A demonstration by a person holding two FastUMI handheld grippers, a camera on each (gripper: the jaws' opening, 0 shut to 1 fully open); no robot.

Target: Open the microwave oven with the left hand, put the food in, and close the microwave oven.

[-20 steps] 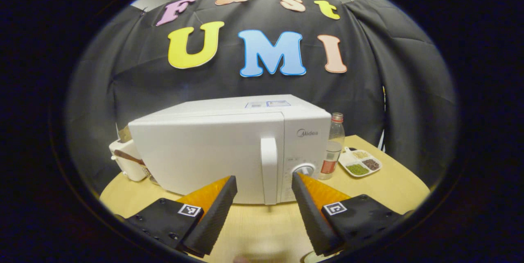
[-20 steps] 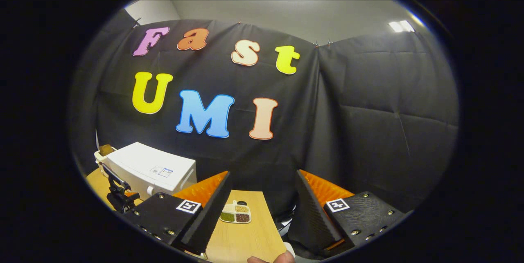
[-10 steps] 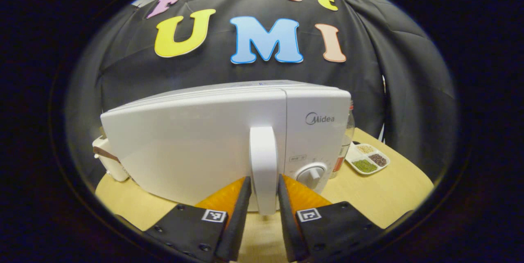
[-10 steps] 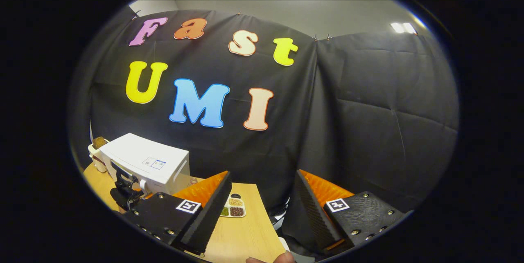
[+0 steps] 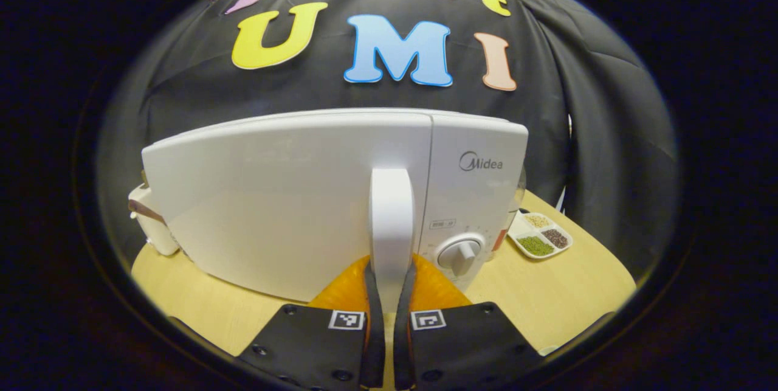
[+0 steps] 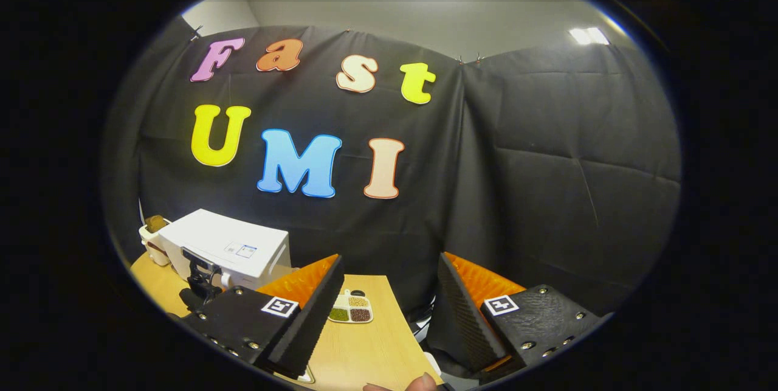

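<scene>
in the left gripper view the left gripper sits closed on the microwave's handle, one finger pressed against each side of its lower end, so the upright white bar rises straight up from between the jaws. the handle belongs to the door of the white microwave oven, and the door looks flush with the control panel, whose dial is just right of the handle. the oven stands on a pale wooden table. farther right on the table lies a small divided dish of grains; a white appliance peeks out behind the oven's left edge.

in the right gripper view the right gripper hangs with its jaws wide apart and nothing between them, well to the right of the oven. beyond its fingers lies the same dish, and the left gripper shows dark against the oven's front.
</scene>
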